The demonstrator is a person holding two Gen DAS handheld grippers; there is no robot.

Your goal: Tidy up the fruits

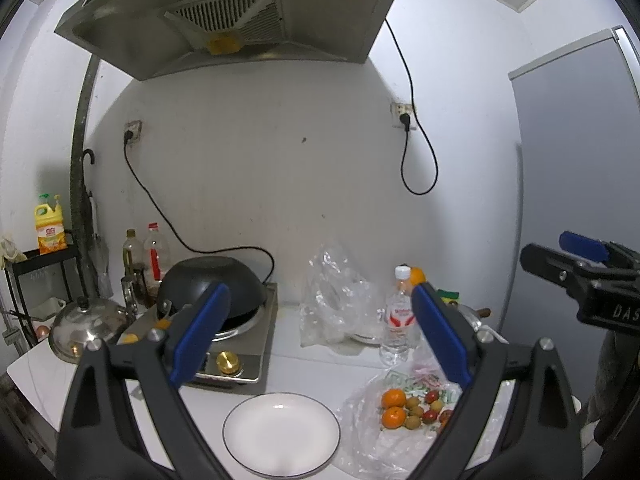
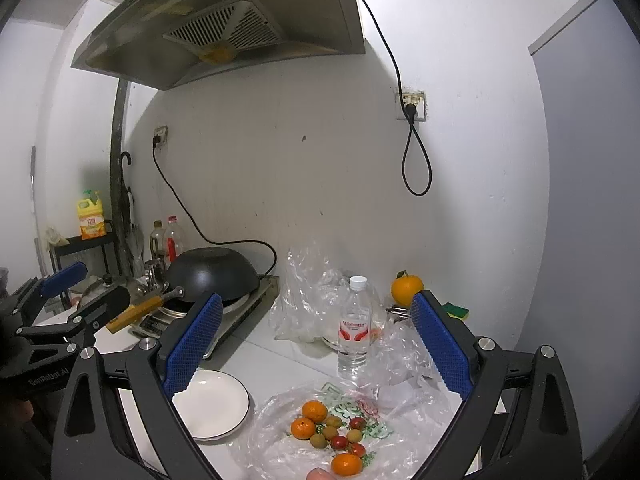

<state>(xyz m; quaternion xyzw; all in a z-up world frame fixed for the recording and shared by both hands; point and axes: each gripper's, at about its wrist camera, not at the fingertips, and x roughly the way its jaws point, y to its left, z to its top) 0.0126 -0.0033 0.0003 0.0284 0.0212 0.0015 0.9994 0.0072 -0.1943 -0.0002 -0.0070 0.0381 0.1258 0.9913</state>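
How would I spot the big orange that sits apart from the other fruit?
Find the black wok on the stove, then the water bottle right of it. Behind that, by the wall, sits the big orange, alone, stemmed and larger than the tangerines on the plastic bag.

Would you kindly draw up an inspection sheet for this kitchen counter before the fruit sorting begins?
Surface: white counter, mostly bare in front.
Job's things: empty white plate; tangerines, small brownish and red fruits on flat plastic bag; larger orange at the back.
Clutter: water bottle, crumpled bags, wok on cooker, steel lid, oil bottles.
Grippers: left gripper and right gripper open, holding nothing.
Cables: cooker cable to left socket; looped cable at right socket.
Surroundings: range hood, white wall.
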